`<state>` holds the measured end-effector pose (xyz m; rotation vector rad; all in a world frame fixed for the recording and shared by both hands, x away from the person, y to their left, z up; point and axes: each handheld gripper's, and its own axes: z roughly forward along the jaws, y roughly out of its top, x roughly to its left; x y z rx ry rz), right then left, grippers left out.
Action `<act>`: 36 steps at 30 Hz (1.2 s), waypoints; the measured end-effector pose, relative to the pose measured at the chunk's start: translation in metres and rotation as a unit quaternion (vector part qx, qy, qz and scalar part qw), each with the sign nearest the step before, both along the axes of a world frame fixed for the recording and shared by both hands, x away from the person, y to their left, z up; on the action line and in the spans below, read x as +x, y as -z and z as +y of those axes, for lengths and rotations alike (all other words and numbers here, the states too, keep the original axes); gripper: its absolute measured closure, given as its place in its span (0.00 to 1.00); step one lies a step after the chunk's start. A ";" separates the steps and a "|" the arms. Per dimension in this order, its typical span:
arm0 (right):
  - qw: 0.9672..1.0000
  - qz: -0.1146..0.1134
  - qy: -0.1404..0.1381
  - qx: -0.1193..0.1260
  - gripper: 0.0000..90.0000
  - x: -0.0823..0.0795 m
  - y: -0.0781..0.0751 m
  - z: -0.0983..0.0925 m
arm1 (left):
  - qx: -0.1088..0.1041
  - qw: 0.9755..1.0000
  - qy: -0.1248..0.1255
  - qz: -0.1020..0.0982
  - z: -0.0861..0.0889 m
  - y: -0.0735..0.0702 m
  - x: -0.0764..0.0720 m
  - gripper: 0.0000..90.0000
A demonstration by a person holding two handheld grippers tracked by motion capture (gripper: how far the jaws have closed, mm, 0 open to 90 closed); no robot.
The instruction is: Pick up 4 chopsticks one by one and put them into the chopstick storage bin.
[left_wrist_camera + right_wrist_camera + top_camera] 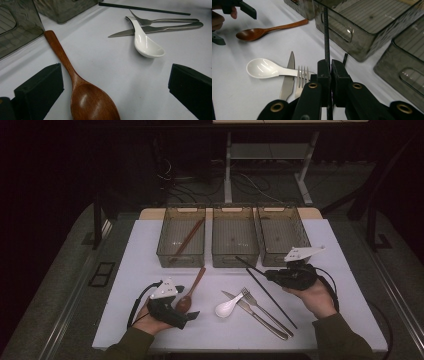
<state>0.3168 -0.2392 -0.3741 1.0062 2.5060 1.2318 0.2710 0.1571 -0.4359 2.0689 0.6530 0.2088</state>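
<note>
Presently a black chopstick (326, 35) is clamped between the closed right gripper (329, 67) above the table, beside a fork (301, 76), left gripper (115, 82) held open around a wooden spoon (85, 97)

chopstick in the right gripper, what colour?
Black chopstick, clamped in the right gripper; right gripper view shows it best.

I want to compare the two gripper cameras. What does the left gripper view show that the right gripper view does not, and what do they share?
Left gripper view alone: the left gripper, jaws open around the wooden spoon, and one black chopstick lying on the table.
Right gripper view alone: the right gripper, shut on a black chopstick.
Both: the wooden spoon, the white spoon, the knife, the fork and grey bins.
</note>
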 end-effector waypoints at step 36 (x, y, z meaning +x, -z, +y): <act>1.000 -0.016 -0.006 -0.008 0.96 0.061 -0.022 0.090 | 0.000 1.000 0.007 0.001 -0.003 0.002 -0.002 0.00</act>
